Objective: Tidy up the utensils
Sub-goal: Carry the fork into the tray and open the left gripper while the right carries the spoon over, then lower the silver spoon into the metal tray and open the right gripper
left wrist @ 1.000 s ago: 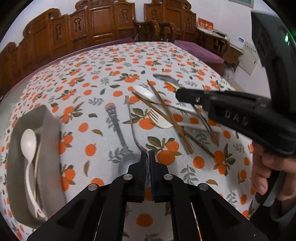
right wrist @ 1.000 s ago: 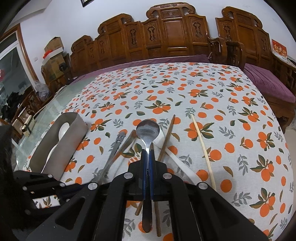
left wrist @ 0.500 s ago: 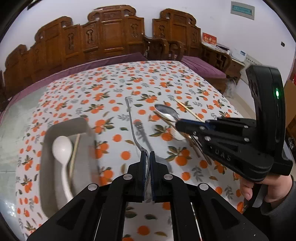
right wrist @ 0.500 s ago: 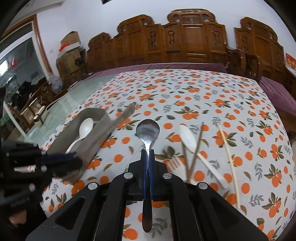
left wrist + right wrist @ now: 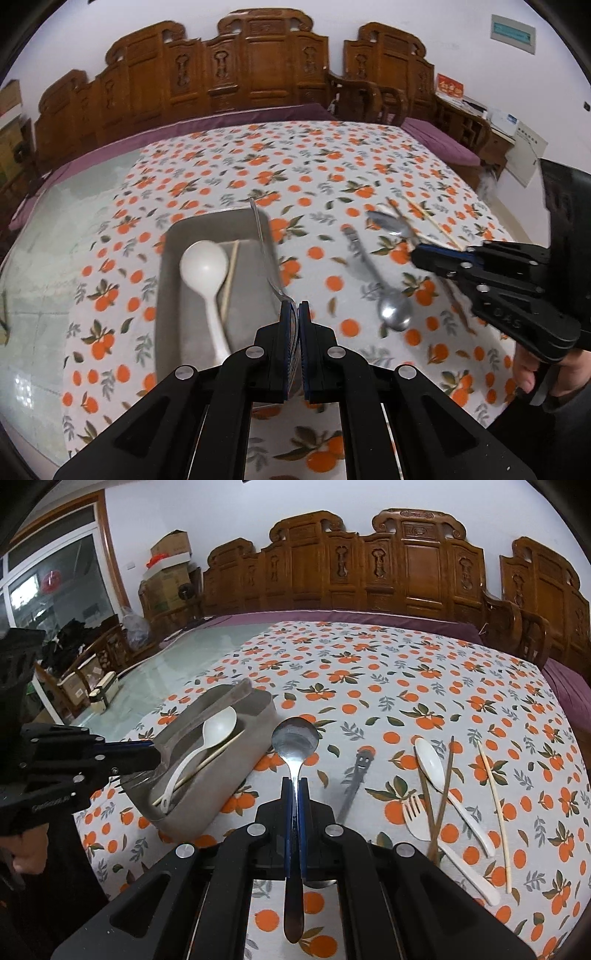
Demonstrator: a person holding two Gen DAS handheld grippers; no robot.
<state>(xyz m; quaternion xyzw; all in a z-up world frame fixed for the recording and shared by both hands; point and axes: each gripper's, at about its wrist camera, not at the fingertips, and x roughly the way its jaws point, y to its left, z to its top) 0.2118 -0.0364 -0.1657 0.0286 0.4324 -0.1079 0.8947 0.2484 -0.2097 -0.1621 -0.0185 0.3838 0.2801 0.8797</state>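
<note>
Both grippers are being carried from the loose utensils toward the grey tray (image 5: pixel 207 229), which is now being framed directly under the left gripper (image 5: pixel 294 310). A metal utensil (image 5: pixel 264 251) is being clenched there above the tray's right wall, while a steel spoon (image 5: pixel 294 738) is being grasped by the right gripper (image 5: pixel 294 786) just beside the tray. Each should be lowered lengthwise alongside the white spoon (image 5: pixel 205 269) before being released.

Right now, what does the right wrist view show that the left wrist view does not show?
Only the right wrist view: a white fork and a loose white spoon on the cloth. Only the left wrist view: the bowl of the lying metal spoon. Both: the gray tray holding a tray spoon, the left gripper shut on a slim metal utensil, the right gripper shut on a held metal spoon.
</note>
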